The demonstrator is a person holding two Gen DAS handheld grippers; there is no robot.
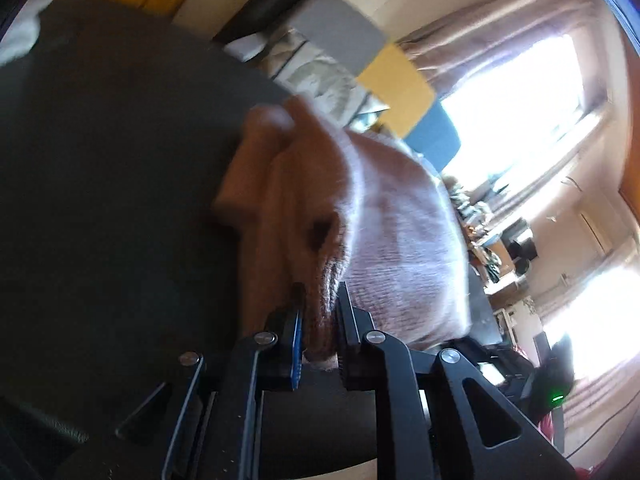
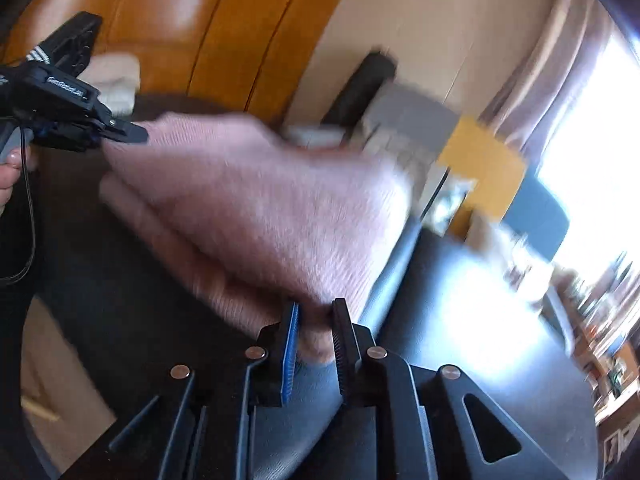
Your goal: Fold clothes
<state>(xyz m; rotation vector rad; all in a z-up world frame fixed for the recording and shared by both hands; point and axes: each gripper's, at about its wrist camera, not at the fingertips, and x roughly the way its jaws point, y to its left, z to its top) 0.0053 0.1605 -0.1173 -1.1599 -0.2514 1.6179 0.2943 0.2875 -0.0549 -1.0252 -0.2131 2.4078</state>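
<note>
Left wrist view: one pink knit garment (image 1: 392,232), two tools pinching it over a dark desk (image 1: 100,200).

From the left wrist, the left tool (image 1: 320,316) is clenched on a bunched edge of the garment. From the right wrist, the right tool (image 2: 314,320) grips another corner of the same folded garment, which lies on the desk between the two. One hand (image 2: 10,172) shows at the frame's left edge.
</note>
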